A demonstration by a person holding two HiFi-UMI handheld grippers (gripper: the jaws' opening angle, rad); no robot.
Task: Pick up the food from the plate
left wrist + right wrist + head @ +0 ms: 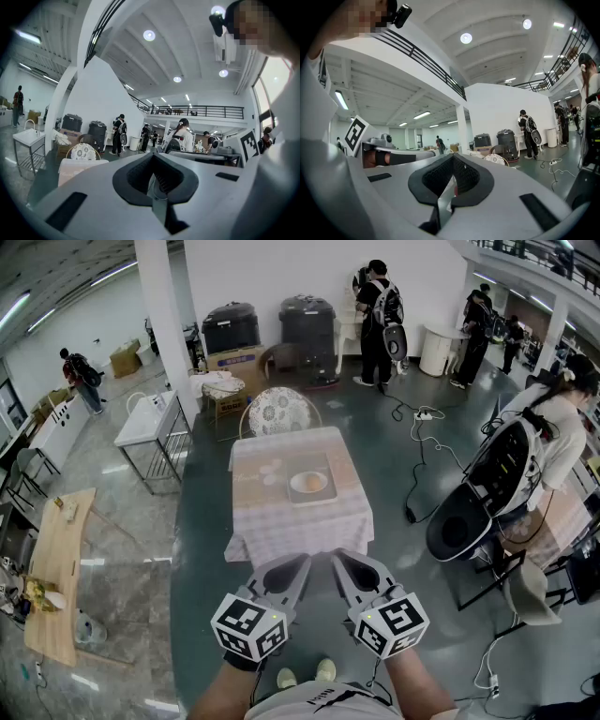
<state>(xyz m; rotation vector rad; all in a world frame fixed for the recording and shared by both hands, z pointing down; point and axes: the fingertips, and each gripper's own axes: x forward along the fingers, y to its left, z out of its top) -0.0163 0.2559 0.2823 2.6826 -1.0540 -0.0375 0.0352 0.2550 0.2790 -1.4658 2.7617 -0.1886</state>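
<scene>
I count two grippers — the left gripper (302, 562) and the right gripper (337, 557). Ahead of their fingers: one table (291, 521), one tray (320, 462), one plate (294, 486), one piece of food (310, 482). Beyond those: one patterned chair (277, 411) and two black bins (231, 327) (307, 322). Left of the fingers — one white sink stand (150, 423) and one wooden table (58, 563).

Matt plastic left gripper (298, 566), right gripper (343, 563); cloth-covered table (281, 521); glossy floor (403, 460).
</scene>
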